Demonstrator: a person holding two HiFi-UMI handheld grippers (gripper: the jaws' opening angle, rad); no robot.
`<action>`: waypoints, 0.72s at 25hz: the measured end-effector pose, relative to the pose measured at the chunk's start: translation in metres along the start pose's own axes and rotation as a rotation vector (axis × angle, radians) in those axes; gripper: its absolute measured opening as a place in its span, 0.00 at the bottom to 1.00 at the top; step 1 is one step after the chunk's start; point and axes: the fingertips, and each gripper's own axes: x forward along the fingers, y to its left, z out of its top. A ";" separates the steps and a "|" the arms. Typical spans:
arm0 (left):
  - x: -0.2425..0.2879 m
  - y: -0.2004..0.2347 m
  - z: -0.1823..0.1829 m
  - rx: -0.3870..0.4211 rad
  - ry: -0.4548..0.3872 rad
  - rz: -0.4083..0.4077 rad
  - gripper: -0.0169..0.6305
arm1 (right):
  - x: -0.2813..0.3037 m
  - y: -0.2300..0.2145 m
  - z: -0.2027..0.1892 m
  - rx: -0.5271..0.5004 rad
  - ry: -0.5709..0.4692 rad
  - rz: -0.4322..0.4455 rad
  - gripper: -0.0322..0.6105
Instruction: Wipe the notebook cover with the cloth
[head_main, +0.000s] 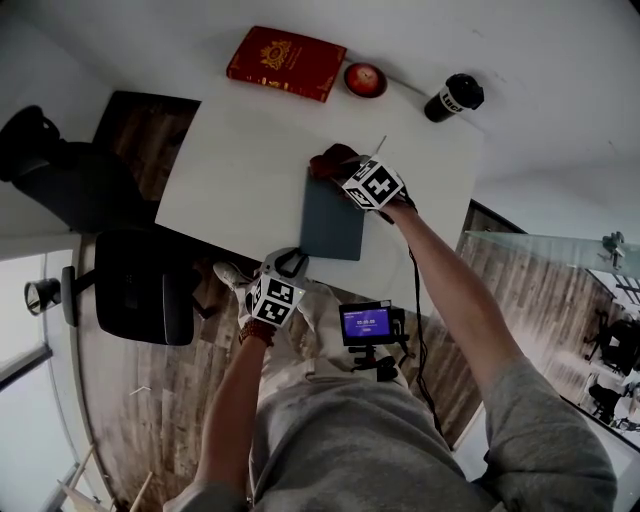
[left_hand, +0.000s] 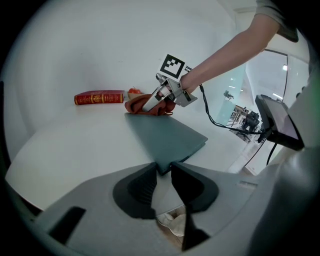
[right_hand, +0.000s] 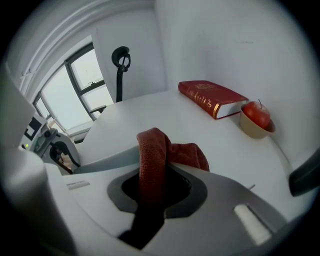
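left hand-held gripper (left_hand: 164, 170) grips notebook (left_hand: 167, 137) corner; red book (left_hand: 99, 97) lettering unreadable

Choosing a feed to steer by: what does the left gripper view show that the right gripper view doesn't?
Left only: most of the flat dark teal notebook, one corner in the left claw, the person's right arm, a black screen on a stand. Right only: a dark-framed window and a black upright stand. Both: the rust-red cloth in the right claw, the red hardcover book, the white table.
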 end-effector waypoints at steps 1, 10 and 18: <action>0.000 0.000 0.000 0.000 0.000 0.001 0.17 | 0.000 0.002 0.000 -0.014 -0.001 -0.005 0.16; -0.001 0.000 -0.001 0.004 0.006 0.000 0.16 | -0.006 0.033 -0.014 -0.070 0.000 0.051 0.16; -0.001 0.000 0.000 -0.003 0.006 -0.007 0.16 | -0.010 0.057 -0.025 -0.090 -0.006 0.092 0.16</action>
